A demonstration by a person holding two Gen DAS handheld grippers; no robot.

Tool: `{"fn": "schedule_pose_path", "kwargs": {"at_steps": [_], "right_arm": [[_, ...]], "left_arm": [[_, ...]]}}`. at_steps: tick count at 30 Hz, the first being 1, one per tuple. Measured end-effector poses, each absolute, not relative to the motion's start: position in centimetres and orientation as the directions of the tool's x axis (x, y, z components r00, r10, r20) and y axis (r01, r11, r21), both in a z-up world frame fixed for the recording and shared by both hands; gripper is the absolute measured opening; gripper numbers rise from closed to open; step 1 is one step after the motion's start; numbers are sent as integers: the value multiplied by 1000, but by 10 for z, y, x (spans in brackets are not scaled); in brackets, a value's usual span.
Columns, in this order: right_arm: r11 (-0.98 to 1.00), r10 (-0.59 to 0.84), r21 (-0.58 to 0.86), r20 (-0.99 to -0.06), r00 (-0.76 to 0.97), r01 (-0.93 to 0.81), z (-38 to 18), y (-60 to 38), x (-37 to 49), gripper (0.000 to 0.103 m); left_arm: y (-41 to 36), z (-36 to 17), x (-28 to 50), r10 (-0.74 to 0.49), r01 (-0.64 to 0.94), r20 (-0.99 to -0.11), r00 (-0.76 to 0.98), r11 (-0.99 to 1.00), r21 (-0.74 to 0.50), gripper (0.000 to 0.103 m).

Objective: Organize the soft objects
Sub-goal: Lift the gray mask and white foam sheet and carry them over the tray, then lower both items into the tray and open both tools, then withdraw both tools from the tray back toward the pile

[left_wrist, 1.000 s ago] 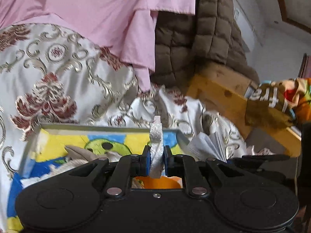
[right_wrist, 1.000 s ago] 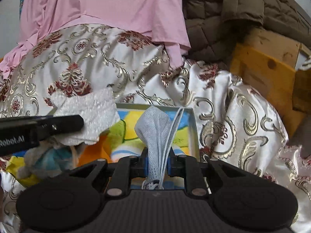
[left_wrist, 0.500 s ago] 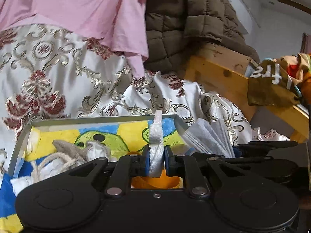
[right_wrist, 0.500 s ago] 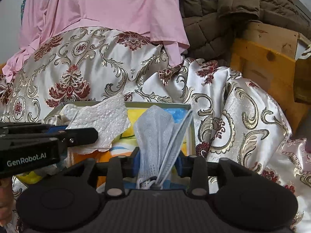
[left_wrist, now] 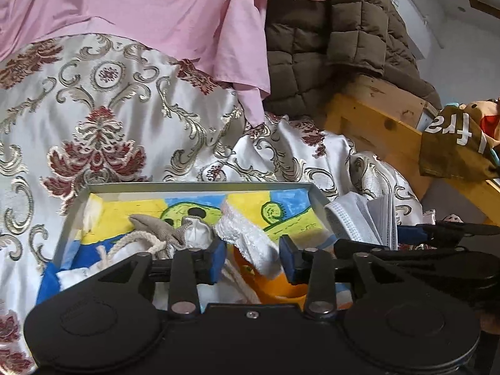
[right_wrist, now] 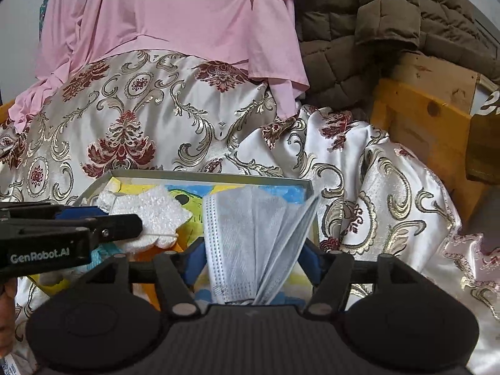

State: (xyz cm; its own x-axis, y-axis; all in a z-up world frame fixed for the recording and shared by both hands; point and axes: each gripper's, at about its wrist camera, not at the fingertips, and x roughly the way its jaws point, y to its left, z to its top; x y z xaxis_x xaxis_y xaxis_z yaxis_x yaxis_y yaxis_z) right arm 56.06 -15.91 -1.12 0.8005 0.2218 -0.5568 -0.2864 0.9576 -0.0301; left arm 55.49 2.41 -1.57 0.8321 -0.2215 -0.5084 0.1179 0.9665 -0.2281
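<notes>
Item 1: my left gripper (left_wrist: 252,257), jaws spread apart; white foam scrap (left_wrist: 247,234) lies loose between them, over the metal tray (left_wrist: 193,186) with the cartoon-print lining.

Item 2: my right gripper (right_wrist: 251,257), jaws wide; blue face mask (right_wrist: 250,240) stands between them, at the tray's right side.

Item 3: tray contents, left: cord (left_wrist: 131,242), grey knit piece (left_wrist: 159,226).

Item 4: tray rests on brocade bedspread (right_wrist: 150,125).

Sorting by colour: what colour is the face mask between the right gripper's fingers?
Pale blue-grey face mask, clearest in the right wrist view.
</notes>
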Motion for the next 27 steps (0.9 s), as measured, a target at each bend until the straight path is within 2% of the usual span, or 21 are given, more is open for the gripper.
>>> {"fn": "schedule_pose_path", "kwargs": {"at_steps": [7,27], "right_arm": [[962,211,-32,-541,814,-271,0,-158,544,82],[971,207,-16,-437,875,-237,63,-174,473,97]], "left_arm": [[28,-3,536,-192,93,-497,846,972,-217,64],[51,50,460,-94,7,-426,900,979,-203,87]]}}
